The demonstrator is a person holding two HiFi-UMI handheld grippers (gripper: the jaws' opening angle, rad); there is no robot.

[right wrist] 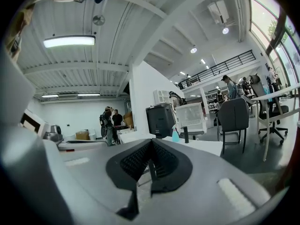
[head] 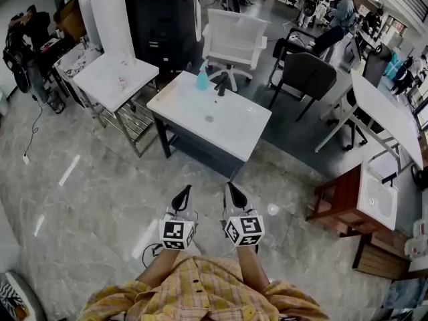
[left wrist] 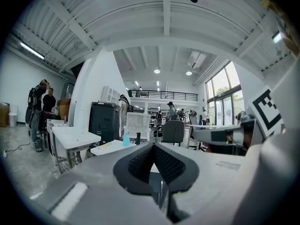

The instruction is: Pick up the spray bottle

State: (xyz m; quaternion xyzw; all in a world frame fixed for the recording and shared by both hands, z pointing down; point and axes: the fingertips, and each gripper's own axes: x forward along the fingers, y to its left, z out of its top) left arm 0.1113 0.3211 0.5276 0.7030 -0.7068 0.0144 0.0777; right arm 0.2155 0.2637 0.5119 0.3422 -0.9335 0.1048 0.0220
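A light blue spray bottle (head: 202, 77) stands upright at the far edge of a white table (head: 227, 129), with a dark slim object (head: 221, 84) beside it. The bottle also shows small and far off in the left gripper view (left wrist: 126, 138) and in the right gripper view (right wrist: 175, 134). Both grippers are held side by side over the floor, well short of the table. My left gripper (head: 183, 194) is shut with nothing in it. My right gripper (head: 234, 192) is shut and empty too. Both point roughly level toward the table.
A white mesh chair (head: 235, 40) and a black cabinet (head: 162, 20) stand behind the table. A second white table (head: 115, 79) is at the left, a dark chair (head: 306, 75) at the right. A wooden stand with a white top (head: 366, 196) sits near right. People are at the room's edges.
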